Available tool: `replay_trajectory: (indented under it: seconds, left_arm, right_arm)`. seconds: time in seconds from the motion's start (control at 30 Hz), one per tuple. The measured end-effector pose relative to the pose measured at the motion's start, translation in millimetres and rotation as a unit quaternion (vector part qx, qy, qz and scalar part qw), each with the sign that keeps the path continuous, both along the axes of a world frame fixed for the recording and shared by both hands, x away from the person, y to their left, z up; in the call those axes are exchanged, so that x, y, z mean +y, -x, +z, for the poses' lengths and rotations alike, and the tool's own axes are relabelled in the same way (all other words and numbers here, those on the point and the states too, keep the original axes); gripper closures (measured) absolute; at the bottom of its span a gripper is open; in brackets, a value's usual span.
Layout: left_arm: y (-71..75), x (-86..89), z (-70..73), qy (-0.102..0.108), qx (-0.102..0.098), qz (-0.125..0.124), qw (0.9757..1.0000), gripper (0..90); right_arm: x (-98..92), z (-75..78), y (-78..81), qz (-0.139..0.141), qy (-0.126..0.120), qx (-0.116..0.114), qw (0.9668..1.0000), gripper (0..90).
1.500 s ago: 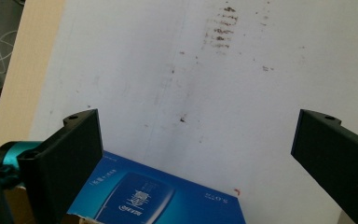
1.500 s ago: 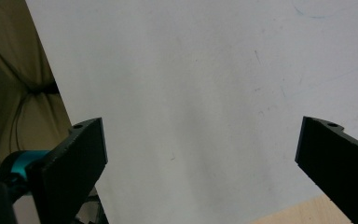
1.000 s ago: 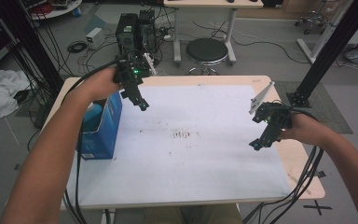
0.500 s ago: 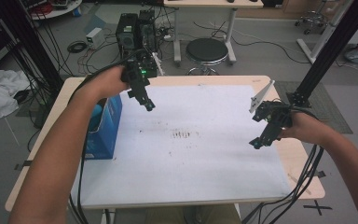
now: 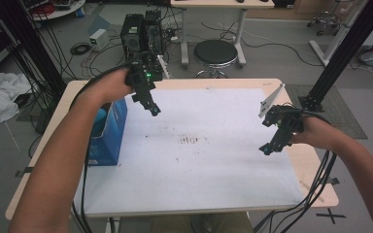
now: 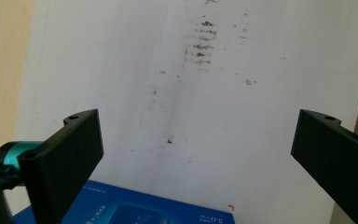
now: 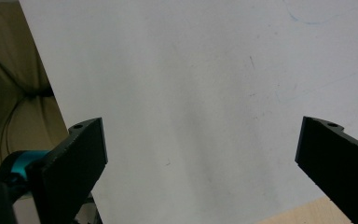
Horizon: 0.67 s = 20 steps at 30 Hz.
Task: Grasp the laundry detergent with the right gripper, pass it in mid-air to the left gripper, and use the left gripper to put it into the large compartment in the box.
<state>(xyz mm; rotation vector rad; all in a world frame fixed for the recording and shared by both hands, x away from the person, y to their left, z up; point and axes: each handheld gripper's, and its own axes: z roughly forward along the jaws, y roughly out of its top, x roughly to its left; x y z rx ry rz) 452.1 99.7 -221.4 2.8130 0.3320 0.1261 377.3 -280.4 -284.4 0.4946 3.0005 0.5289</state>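
Note:
A blue box [image 5: 108, 131] stands at the left side of the table on the edge of a white sheet [image 5: 213, 170]. My left gripper [image 5: 153, 109] hangs over the sheet just right of and beyond the box, open and holding nothing. In the left gripper view its jaws stand wide apart, left gripper [image 6: 198, 126], with the top of the blue box [image 6: 135, 210] below them. My right gripper [image 5: 268, 148] hovers above the sheet's right edge, also open and bare. The right gripper view shows the right gripper [image 7: 200, 128] over plain white sheet [image 7: 205, 70].
Brown smudges [image 5: 189, 140] mark the middle of the sheet, smudges [image 6: 203, 39]. The bare wooden table [image 5: 315, 184] shows around the sheet. A stool [image 5: 215, 52], computer cases [image 5: 138, 29] and cables lie on the floor beyond. A black post [image 5: 340, 53] rises at the right.
My left gripper has shifted a little to the right, away from the box and further over the sheet. The right gripper has barely moved.

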Motion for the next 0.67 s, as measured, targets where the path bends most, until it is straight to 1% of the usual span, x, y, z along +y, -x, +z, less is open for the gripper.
replay_trajectory:
  seconds: [0.2, 0.3, 0.37, 0.67]
  left_arm:
    - [1.2, 2.0, 0.1, 0.002, 0.0, 0.002, 1.0, 2.2]
    - [1.8, 2.6, 0.4, 0.0, 0.0, -0.001, 1.0, 2.2]
    - [2.5, 3.0, 0.3, 0.002, 0.001, 0.001, 1.0, 2.1]
    - [4.0, 3.1, 1.5, 0.003, -0.001, -0.002, 1.0, 2.2]
  right_arm:
    - [-0.5, 0.0, 0.0, 0.002, 0.0, -0.001, 1.0, 1.1]
    - [-0.6, 0.2, 0.4, 0.001, 0.0, -0.001, 1.0, 1.1]
    - [-0.1, 0.3, 1.0, 0.0, -0.001, -0.002, 1.0, 1.1]
    - [0.1, 1.3, 2.7, 0.002, 0.0, -0.003, 1.0, 1.1]
